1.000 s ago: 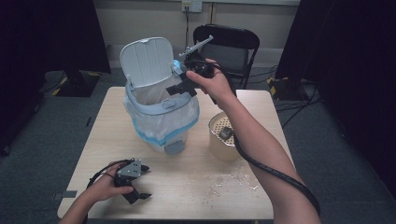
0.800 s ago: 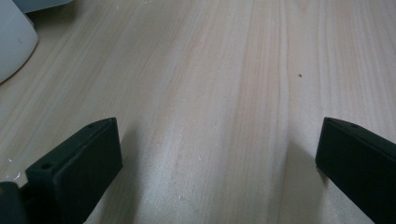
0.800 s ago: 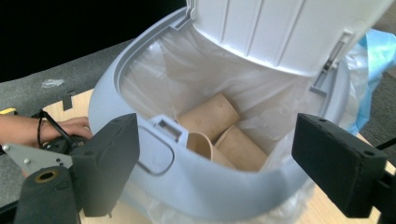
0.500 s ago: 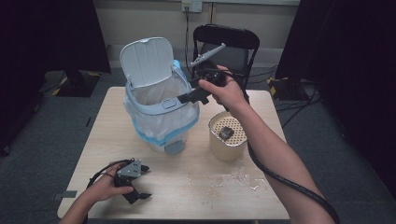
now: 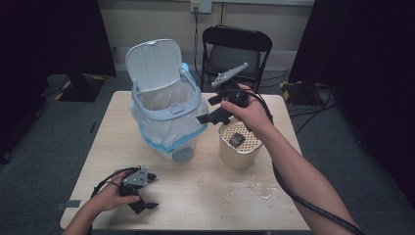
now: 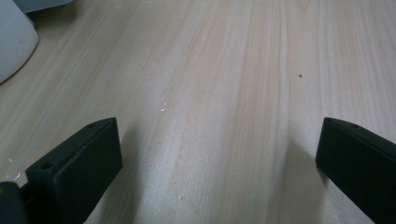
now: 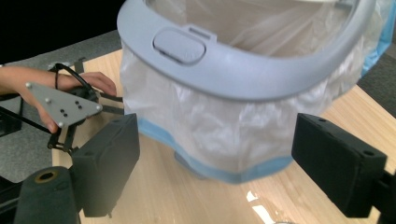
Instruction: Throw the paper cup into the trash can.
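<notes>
From above, the bin (image 5: 166, 117) stands open on the table (image 5: 244, 196); the right gripper (image 5: 213, 109) hangs just beside its rim, over a beige cup (image 5: 240, 147); the left gripper (image 5: 145, 191) rests in front of the bin. Left gripper view: jaws wide over bare wood. Right gripper view: jaws wide, empty, facing the bin's bag (image 7: 224, 126); the other hand (image 7: 56, 93) shows left of the bin.

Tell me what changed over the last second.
The right gripper pulled back from over the open bin toward the person and to the right, and is now above the beige cup, jaws open and empty. The left gripper stayed low on the table, open. Bin and cup did not move.
</notes>
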The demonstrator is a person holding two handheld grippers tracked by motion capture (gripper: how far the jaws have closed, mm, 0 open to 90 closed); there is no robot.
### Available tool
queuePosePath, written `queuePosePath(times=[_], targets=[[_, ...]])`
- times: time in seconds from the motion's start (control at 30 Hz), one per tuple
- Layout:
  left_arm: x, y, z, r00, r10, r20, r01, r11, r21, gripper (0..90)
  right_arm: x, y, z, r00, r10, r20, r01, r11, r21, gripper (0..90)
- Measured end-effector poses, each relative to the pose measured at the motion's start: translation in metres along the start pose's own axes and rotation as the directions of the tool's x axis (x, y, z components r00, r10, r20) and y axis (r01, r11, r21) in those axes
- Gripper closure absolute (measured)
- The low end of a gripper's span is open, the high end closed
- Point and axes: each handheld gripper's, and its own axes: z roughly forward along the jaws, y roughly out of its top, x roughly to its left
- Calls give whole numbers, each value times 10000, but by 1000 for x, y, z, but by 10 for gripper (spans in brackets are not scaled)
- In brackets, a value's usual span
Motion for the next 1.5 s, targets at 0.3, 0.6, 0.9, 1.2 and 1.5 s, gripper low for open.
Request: queuePosePath(times=[0.3, 0.6, 0.9, 1.2, 1.5], targets=[[0, 0, 1, 10000, 32, -12, -32, 9999, -100, 0, 6, -28, -3, 10000, 36, 14, -37, 10000, 64, 147], [0, 0, 1, 10000, 42, -16, -42, 9999, -98, 0, 17, -58, 0, 9999, -26, -168, 26, 10000, 14, 147], [0, 0, 1, 10000, -9, 21, 9, 10000, -55, 0, 24, -89, 5, 9997, 130, -191, -125, 9996, 240, 147], [0, 0, 1, 10000, -39, -16, 38, 9999, -105, 0, 26, -112, 13, 9982, 507, -313, -505, 9987, 77, 147], [0, 0, 1, 10000, -39, -19, 39, 9999, -101, 0, 29, -127, 20, 9991, 407, -121, -403, 9987, 318, 147]])
